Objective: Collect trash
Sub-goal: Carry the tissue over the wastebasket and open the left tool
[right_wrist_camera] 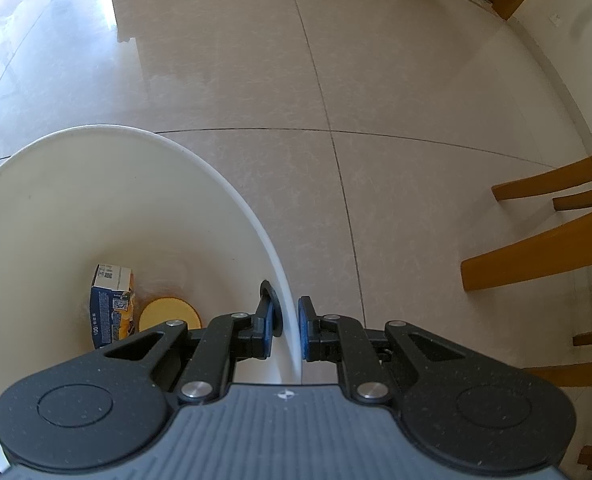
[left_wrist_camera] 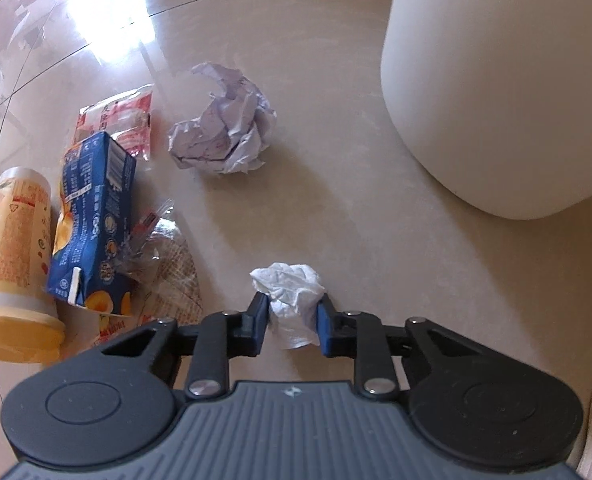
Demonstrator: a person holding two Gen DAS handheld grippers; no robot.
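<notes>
Left wrist: we are pinching the white tissue wad on the floor tiles in the left gripper; we are advising a straight lift. Right wrist: the right gripper is clamping the bin rim, steadying it for the drop

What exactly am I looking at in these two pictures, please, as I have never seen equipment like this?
These are two hand-held grabbing tools, one in each of a person's hands, each carrying a wide-angle camera that looks along its jaws. The left gripper points down at a tiled floor and has its jaws shut on a white tissue. Nearby lie a paper ball, a blue carton, a yellow cup and wrappers. The right gripper pinches the rim of a white bin, which already holds some trash.
</notes>
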